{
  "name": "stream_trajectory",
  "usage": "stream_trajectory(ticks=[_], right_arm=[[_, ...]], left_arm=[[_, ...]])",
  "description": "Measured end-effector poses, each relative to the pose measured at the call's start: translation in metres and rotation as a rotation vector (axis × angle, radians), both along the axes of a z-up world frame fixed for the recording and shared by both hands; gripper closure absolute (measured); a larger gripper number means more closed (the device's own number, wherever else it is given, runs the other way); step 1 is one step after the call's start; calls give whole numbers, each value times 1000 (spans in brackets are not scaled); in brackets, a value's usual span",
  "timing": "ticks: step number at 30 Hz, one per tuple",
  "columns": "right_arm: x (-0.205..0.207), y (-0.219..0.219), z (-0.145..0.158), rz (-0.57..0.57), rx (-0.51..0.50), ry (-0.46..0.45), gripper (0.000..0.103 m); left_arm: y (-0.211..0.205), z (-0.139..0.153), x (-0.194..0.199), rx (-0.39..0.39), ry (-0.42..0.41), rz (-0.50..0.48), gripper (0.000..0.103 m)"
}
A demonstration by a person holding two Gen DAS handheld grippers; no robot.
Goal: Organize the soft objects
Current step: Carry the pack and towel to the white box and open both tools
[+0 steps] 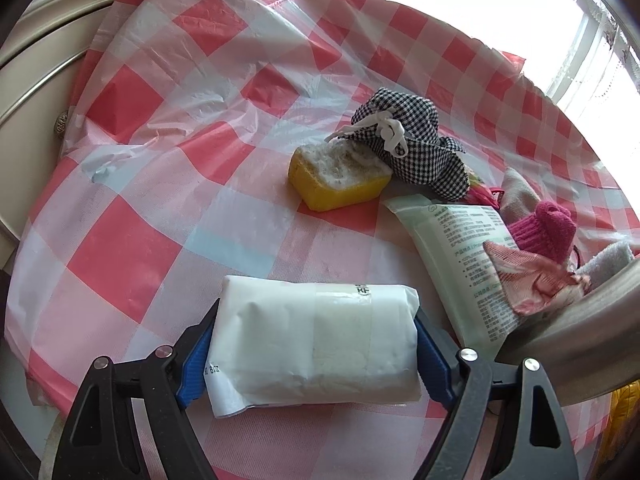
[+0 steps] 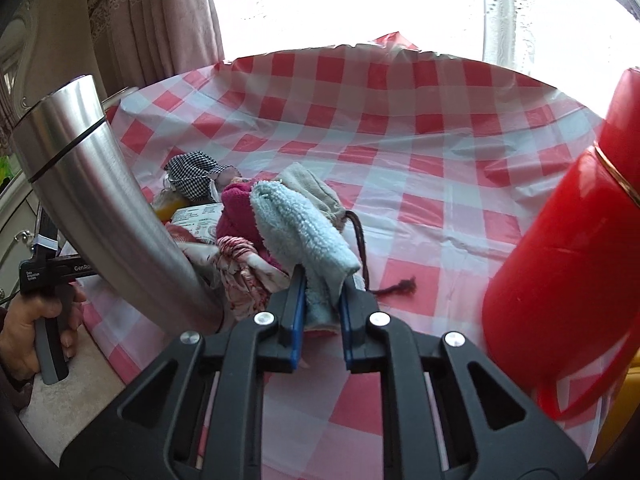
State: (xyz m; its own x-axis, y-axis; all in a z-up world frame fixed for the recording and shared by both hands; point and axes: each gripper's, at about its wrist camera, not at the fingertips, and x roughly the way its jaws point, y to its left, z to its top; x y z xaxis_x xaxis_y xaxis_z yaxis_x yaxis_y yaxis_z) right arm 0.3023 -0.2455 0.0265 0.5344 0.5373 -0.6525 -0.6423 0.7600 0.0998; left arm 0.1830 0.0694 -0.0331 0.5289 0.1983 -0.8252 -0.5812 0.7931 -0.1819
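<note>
Red-and-white checked cloth [image 1: 132, 256] over the table, bright window behind; left gripper [image 1: 316, 344] clenched on a white wrapped pack [image 1: 312, 340], yellow sponge [image 1: 340, 180] and checkered pouch [image 1: 408, 140] well ahead of those jaws; right gripper [image 2: 322, 296] pinching a light blue fleece cloth [image 2: 300, 232] atop the soft pile, steel flask [image 2: 100, 200] just left, red flask [image 2: 568, 272] right

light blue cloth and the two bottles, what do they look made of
Light blue cloth: fleecy terry or microfibre, judging by its nubby pile. Silver bottle: brushed steel, with fine grain and a dull sheen. Red bottle: glossy painted metal or plastic, unclear which.
</note>
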Motion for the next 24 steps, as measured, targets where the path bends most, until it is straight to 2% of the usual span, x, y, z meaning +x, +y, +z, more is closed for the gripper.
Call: stream_trajectory(ticks=[9,24], right_arm=[[-22,-40,13,-108,14,-32,87],[-81,-92,6,-190,4,-13,87]], left_arm=[[-4,12,-18,-11,-40,10,19],[-44,36,-52,-49,-84,-56,19]])
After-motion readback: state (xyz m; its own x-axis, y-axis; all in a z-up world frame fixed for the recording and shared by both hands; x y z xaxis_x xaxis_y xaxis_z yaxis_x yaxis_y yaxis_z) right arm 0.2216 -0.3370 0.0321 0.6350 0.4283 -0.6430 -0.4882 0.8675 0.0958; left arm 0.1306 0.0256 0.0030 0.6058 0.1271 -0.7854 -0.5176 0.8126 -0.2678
